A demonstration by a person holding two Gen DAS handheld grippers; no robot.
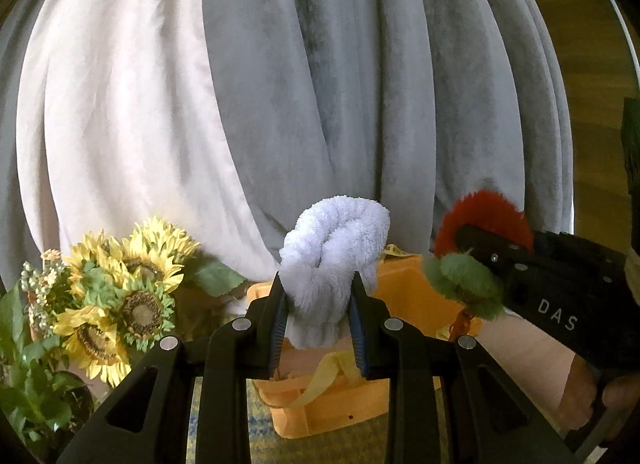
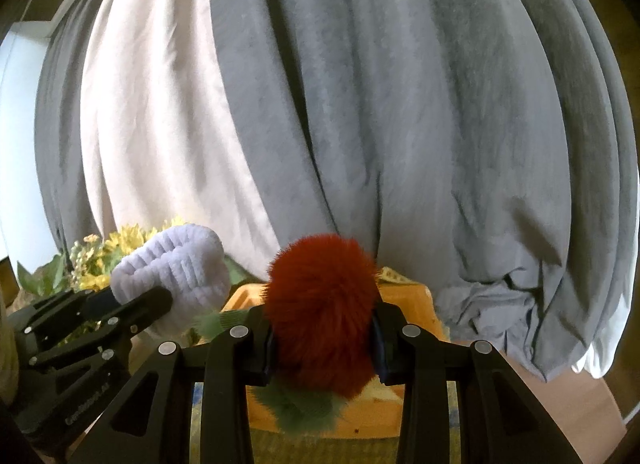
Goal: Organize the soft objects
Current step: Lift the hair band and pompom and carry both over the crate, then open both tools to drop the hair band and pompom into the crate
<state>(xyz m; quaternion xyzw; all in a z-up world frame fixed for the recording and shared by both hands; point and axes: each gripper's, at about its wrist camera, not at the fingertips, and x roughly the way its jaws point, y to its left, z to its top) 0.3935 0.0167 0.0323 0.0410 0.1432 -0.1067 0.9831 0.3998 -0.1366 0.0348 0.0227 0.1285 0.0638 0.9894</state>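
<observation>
My left gripper [image 1: 320, 304] is shut on a fluffy white knotted cloth [image 1: 336, 260] and holds it above an orange plastic bin [image 1: 404, 296]. My right gripper [image 2: 322, 324] is shut on a furry red and green plush toy [image 2: 320, 300] over the same orange bin [image 2: 404, 296]. In the left wrist view the plush toy [image 1: 464, 276] and the right gripper [image 1: 460, 252] sit just right of the cloth. In the right wrist view the white cloth [image 2: 176, 276] and the left gripper [image 2: 128, 304] sit to the left.
Grey and white curtains [image 1: 280, 103] hang close behind the bin. A bunch of artificial sunflowers [image 1: 120, 296] stands at the left. Yellow fabric strips [image 1: 328, 376] lie in the bin. A yellow-blue patterned mat [image 1: 260, 436] lies under the bin.
</observation>
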